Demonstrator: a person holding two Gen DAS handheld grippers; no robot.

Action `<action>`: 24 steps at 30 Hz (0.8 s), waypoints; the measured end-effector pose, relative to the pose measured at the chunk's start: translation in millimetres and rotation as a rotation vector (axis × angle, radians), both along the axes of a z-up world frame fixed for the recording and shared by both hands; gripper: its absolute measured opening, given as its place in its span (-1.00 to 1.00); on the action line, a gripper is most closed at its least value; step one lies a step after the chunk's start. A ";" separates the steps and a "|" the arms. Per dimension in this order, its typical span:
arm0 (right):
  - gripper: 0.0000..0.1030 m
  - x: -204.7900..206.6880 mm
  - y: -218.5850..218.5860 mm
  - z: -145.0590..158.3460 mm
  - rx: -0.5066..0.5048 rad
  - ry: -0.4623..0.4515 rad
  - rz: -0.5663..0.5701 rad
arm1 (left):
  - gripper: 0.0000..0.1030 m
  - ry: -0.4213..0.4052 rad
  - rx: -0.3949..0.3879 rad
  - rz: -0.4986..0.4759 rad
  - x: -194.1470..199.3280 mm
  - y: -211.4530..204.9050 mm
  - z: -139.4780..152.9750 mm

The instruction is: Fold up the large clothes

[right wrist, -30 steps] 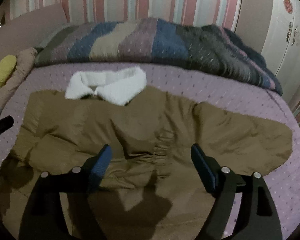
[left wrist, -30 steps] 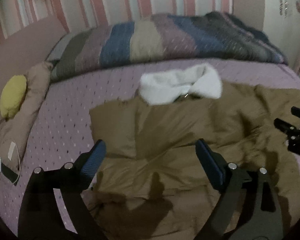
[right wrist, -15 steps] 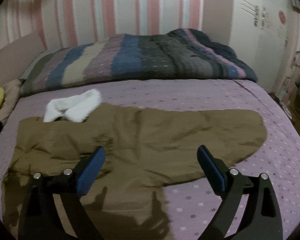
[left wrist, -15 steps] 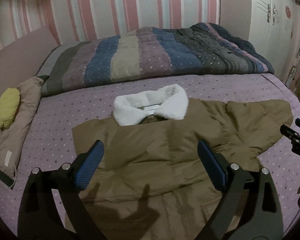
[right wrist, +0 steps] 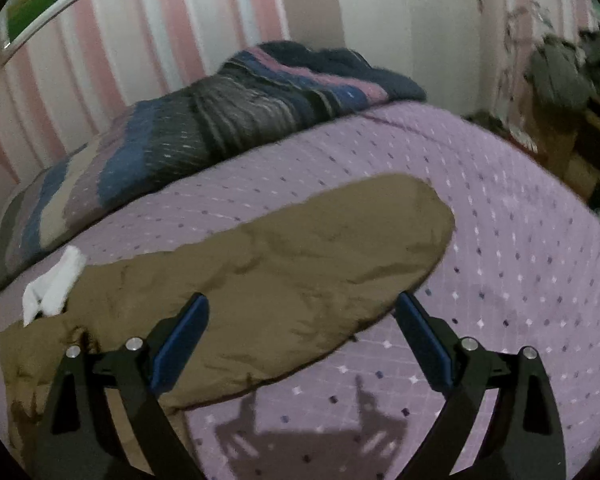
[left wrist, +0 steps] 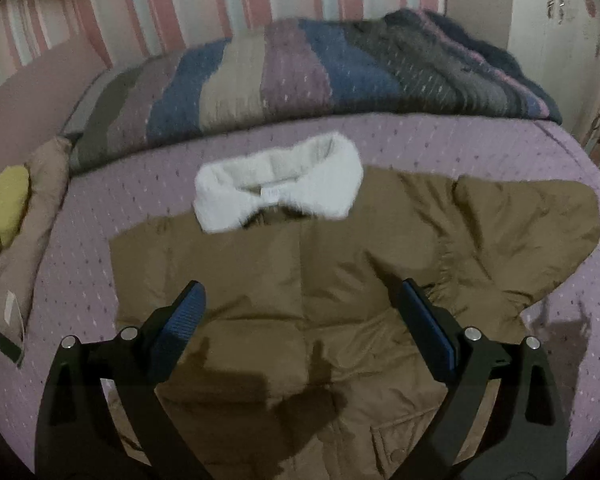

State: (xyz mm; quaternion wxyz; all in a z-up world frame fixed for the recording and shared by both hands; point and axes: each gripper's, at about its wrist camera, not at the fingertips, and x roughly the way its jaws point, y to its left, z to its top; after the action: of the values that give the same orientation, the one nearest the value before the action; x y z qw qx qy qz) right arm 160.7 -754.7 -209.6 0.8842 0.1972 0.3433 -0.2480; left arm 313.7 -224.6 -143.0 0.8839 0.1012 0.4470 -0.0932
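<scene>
Below both grippers' wide-apart, empty jaws, the brown coat (left wrist: 340, 280) flat on the bed (right wrist: 520, 240), untouched.

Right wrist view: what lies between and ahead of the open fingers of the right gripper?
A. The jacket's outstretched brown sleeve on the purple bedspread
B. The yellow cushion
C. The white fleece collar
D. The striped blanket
A: the brown sleeve stretches flat across the purple bedspread just ahead of the right gripper, whose fingers stand wide with nothing held; the white collar sits far off at the left edge.
</scene>
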 end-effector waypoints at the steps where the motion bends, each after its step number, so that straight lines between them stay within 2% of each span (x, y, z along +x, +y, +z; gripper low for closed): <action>1: 0.84 2.9 -11.8 -13.0 0.035 0.009 -0.013 | 0.86 0.017 0.000 0.007 4.6 -1.1 -7.1; 4: 0.84 12.1 -43.4 -48.8 0.132 0.031 -0.061 | 0.86 0.058 -0.003 0.039 18.5 0.3 -24.4; 11: 0.83 33.9 -100.2 -112.6 0.218 0.070 -0.154 | 0.86 0.095 0.062 0.094 38.5 10.0 -50.9; 14: 0.84 44.6 -106.8 -130.3 0.248 0.057 -0.152 | 0.86 0.095 0.073 0.101 41.5 16.1 -54.5; 16: 0.80 47.0 -103.3 -128.9 0.206 0.027 -0.126 | 0.86 0.088 0.093 0.105 41.8 20.4 -55.4; 19: 0.29 57.7 -86.4 -121.7 0.119 0.028 -0.079 | 0.86 0.090 0.112 0.111 42.8 29.3 -58.1; 20: -0.04 59.4 -83.4 -118.4 0.106 0.025 -0.070 | 0.86 0.090 0.114 0.113 43.2 32.2 -58.3; 21: -0.20 60.1 -79.2 -113.3 0.080 0.026 -0.065 | 0.86 0.089 0.117 0.117 43.7 35.7 -58.3; 22: -0.48 59.0 -76.9 -107.6 0.068 0.021 -0.064 | 0.86 0.088 0.117 0.120 45.0 38.4 -58.6; 24: -0.59 56.3 -76.5 -96.5 0.078 -0.001 -0.048 | 0.86 0.090 0.116 0.126 46.6 45.0 -59.1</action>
State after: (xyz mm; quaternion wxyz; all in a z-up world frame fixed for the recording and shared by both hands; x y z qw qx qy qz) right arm 217.0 -831.2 -306.1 0.8696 0.2400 0.3476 -0.2555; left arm 360.3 -179.6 -202.1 0.8597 0.1194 0.4964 -0.0158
